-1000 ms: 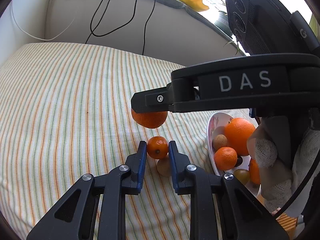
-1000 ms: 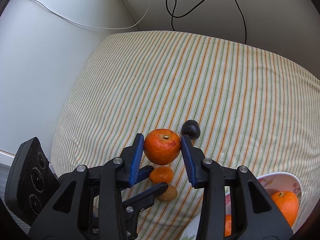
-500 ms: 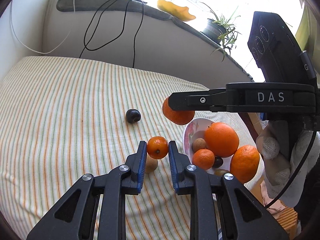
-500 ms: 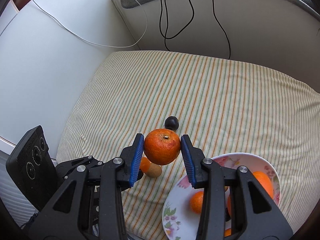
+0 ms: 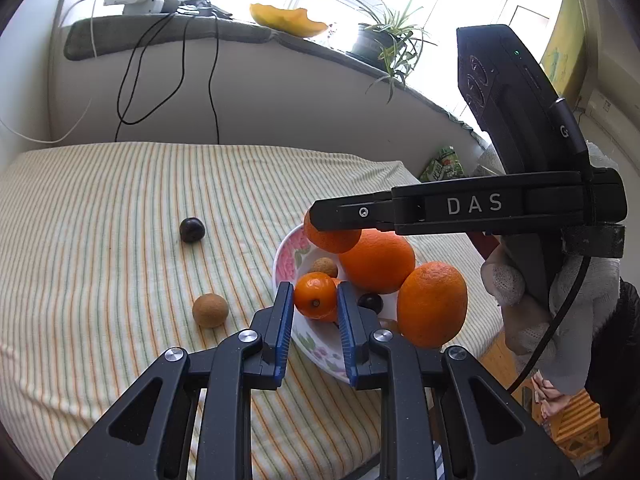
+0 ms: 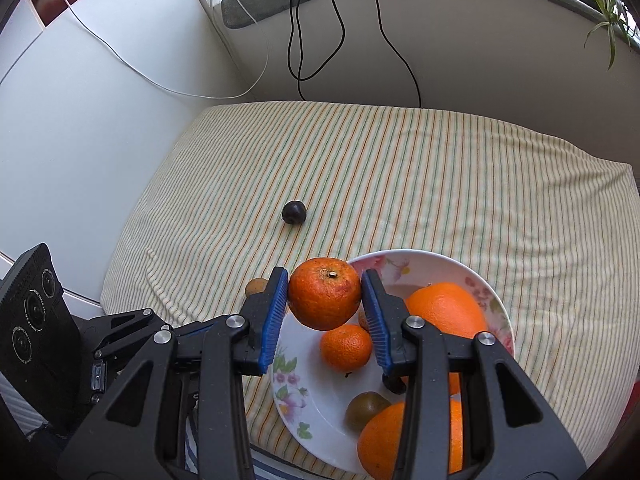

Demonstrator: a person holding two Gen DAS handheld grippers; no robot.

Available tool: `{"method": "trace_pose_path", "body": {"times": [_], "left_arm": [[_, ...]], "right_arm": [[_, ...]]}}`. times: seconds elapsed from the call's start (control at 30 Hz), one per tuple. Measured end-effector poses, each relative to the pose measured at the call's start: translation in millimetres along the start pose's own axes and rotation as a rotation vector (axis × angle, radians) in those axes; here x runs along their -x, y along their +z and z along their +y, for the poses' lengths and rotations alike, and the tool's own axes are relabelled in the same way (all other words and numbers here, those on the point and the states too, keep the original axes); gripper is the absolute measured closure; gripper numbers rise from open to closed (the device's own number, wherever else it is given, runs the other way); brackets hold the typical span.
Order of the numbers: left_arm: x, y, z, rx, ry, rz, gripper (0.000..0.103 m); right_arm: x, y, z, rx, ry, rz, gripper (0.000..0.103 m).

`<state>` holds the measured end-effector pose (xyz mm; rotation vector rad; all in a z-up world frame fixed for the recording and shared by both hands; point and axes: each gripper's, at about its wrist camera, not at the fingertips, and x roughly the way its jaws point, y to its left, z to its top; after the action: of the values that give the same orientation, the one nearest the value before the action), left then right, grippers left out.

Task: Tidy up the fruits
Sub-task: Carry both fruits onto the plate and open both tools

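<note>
My left gripper [image 5: 315, 301] is shut on a small mandarin [image 5: 315, 294] and holds it over the near rim of the flowered white bowl [image 5: 289, 256]. My right gripper [image 6: 325, 300] is shut on a larger orange [image 6: 324, 298] and holds it above the bowl's [image 6: 294, 380] left rim; it also shows in the left wrist view [image 5: 332, 236]. The bowl holds two big oranges [image 5: 376, 262], a mandarin [image 6: 346, 347], a brown fruit [image 6: 366, 410] and a dark one [image 5: 370, 301]. A dark plum [image 5: 192, 230] and a brown kiwi-like fruit [image 5: 210, 310] lie on the striped cloth.
The striped cloth [image 6: 400, 184] covers a table against a white wall. Black cables [image 6: 316, 32] hang from the window sill behind. A potted plant [image 5: 380, 44] stands on the sill. The table's edge drops off just right of the bowl.
Both grippers have moved right with their fruit, from over the cloth to over the bowl. The brown fruit and the plum stay on the cloth.
</note>
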<state>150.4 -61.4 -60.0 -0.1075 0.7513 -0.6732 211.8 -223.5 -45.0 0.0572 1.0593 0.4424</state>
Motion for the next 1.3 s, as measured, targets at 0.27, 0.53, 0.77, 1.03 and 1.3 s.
{"method": "trace_pose_path", "body": {"times": [0.27,0.53,0.77,1.03,1.3], "left_arm": [[-5.9,-7.2,-26.2,-0.043,-0.026,0.024,0.083],[-17.7,-13.5,-41.6,-0.059,-0.038,0.051,0.083],[-29.5,-21.4,-50.2,-0.065,-0.038,0.081,0.083],[-29.0,-22.5,-47.9,-0.058,-0.013,0.084,0.083],[-26.0,-22.3,-47.7,-0.057,-0.004,0.085,0.083]], "right_arm": [[6.6,-10.1,-8.8,-0.01,-0.014,-0.008,0.063],[11.3,-15.4,-18.1,-0.017,-0.024,-0.015,0.063],[11.8,-18.5,-26.1,-0.023,-0.013,-0.017,0.063],[7.6,-15.1,-18.5,0.005,0.002,-0.014,0.063],[-0.8,-13.8,-8.9,0.049,-0.029,0.003,0.063]]}}
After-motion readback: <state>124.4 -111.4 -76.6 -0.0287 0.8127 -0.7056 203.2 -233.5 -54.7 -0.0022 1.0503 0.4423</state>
